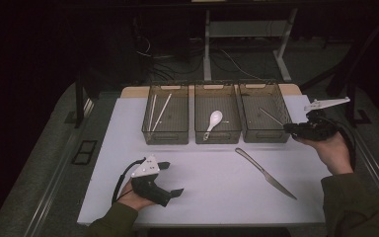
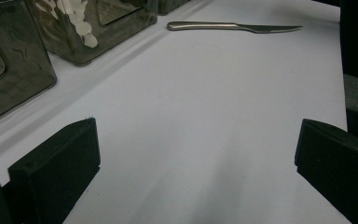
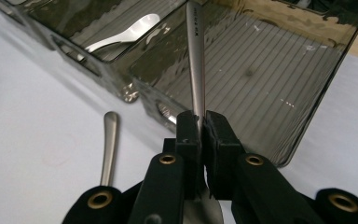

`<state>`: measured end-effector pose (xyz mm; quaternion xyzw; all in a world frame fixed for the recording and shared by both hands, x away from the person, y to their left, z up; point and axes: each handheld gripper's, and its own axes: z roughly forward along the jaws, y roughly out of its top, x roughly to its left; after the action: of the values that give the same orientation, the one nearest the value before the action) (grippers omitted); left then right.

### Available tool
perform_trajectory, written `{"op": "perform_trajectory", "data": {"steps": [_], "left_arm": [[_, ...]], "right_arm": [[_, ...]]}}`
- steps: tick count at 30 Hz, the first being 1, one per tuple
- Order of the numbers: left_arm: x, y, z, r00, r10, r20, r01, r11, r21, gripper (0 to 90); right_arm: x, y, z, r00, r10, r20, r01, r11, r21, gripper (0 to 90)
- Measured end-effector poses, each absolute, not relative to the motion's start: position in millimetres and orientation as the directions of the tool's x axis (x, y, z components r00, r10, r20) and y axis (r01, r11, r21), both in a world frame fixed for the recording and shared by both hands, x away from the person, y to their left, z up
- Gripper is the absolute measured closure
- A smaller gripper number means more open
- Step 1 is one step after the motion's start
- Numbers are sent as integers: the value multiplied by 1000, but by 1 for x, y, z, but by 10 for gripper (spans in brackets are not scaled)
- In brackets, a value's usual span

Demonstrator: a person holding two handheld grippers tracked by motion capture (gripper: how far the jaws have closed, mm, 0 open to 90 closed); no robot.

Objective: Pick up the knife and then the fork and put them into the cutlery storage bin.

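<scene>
Three smoky plastic bins stand in a row at the far side of the white mat, and I place everything by the middle bin [image 1: 217, 121], which has a white spoon [image 1: 213, 123] in it. Left of it, the left bin [image 1: 166, 118] holds pale chopsticks [image 1: 159, 111]. Right of it, the right bin [image 1: 262, 116] is where my right claw [image 3: 201, 125] is working: its jaws are pinched tight on a slim metal utensil [image 3: 195, 60], whose handle reaches out over that bin's ribbed floor. It is not let go yet.

By my reckoning the sorting is well along, with this piece to release and one thing left: the table knife [image 1: 265, 173], lying on the mat in front of the middle bin and a little to its right. My left claw [image 2: 196, 163] rests well in front of the left bin, jaws spread wide with nothing between them.

Which utensil I hold I cannot say; its working end is buried between the pads. From above, the right bin shows a thin metal streak, too dim to read.
</scene>
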<state>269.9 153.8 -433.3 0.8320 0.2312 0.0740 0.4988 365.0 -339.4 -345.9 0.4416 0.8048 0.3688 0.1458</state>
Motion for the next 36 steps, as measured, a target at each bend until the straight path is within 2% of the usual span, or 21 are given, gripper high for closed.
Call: {"op": "perform_trajectory", "data": {"steps": [16,27,36], "left_arm": [[268,153,-433,884,455,-108,309,-395,865,0],[268,152,-433,887,448,-115,311,-393,865,0],[268,152,-433,888,445,-116,310,-393,866,0]], "right_arm": [[421,-328,-341,-529,845,79,639,335,693,846],[460,-317,-360,-507,860,58,676,355,646,846],[476,-310,-378,-492,868,64,711,358,605,846]]}}
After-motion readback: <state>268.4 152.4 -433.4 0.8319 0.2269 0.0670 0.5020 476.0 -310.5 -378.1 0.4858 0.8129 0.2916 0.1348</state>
